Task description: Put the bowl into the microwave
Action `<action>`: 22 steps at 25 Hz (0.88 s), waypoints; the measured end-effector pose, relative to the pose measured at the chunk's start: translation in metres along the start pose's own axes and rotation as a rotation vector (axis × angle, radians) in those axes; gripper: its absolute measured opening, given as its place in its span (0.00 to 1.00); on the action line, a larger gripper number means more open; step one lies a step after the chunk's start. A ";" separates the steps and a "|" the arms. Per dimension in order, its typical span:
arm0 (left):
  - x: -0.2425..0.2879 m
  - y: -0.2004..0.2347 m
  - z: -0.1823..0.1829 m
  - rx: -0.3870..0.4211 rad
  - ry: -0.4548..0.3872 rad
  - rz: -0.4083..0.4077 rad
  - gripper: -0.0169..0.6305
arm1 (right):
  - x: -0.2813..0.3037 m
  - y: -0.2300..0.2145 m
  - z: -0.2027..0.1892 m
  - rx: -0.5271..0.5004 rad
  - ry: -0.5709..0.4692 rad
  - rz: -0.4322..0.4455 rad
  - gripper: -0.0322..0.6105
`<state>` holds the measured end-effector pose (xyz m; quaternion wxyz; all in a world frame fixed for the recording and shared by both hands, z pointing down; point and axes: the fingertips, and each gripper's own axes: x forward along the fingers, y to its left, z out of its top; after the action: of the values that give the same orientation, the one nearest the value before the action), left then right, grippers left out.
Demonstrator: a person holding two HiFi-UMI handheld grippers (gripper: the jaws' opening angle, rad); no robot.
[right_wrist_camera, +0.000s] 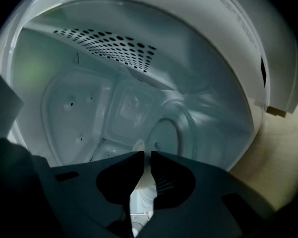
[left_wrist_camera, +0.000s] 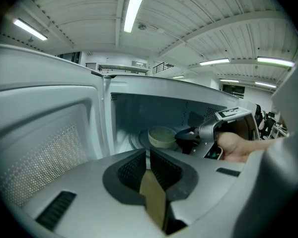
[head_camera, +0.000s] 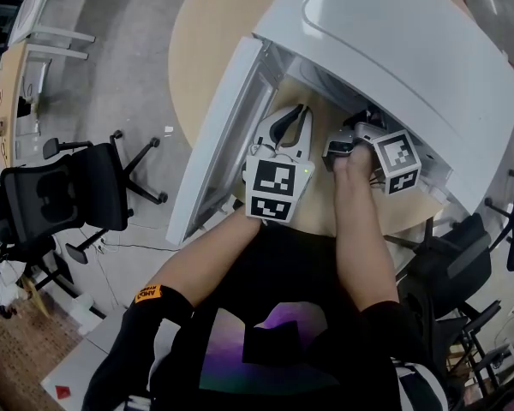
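The white microwave [head_camera: 394,50] stands on a round wooden table, its door [head_camera: 218,135] swung open to the left. In the left gripper view a pale bowl [left_wrist_camera: 161,136] sits on the turntable inside the cavity. My right gripper [left_wrist_camera: 185,135] reaches in from the right, its black jaws shut on the bowl's near rim. In the right gripper view a whitish strip of that bowl [right_wrist_camera: 144,182] shows between the nearly closed jaws of the right gripper [right_wrist_camera: 145,155]. My left gripper [left_wrist_camera: 148,152] hangs in front of the opening, shut and empty. From the head view the left gripper [head_camera: 298,114] is beside the right gripper [head_camera: 338,148].
The open door [left_wrist_camera: 39,143] stands close on my left. The table [head_camera: 206,41] edge shows in front of the microwave. A black office chair [head_camera: 60,199] stands on the floor to the left, another chair [head_camera: 463,264] to the right. The cavity's back wall [right_wrist_camera: 114,103] is near.
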<state>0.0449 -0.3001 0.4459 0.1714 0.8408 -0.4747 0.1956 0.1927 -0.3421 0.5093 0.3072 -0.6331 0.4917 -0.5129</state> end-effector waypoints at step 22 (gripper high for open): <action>-0.016 -0.005 0.004 -0.034 -0.043 -0.003 0.12 | -0.013 0.000 -0.004 -0.040 0.018 0.016 0.14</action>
<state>0.0428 -0.2878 0.4337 0.1756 0.8426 -0.4802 0.1690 0.1890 -0.3294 0.5060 0.2940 -0.6304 0.5097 -0.5063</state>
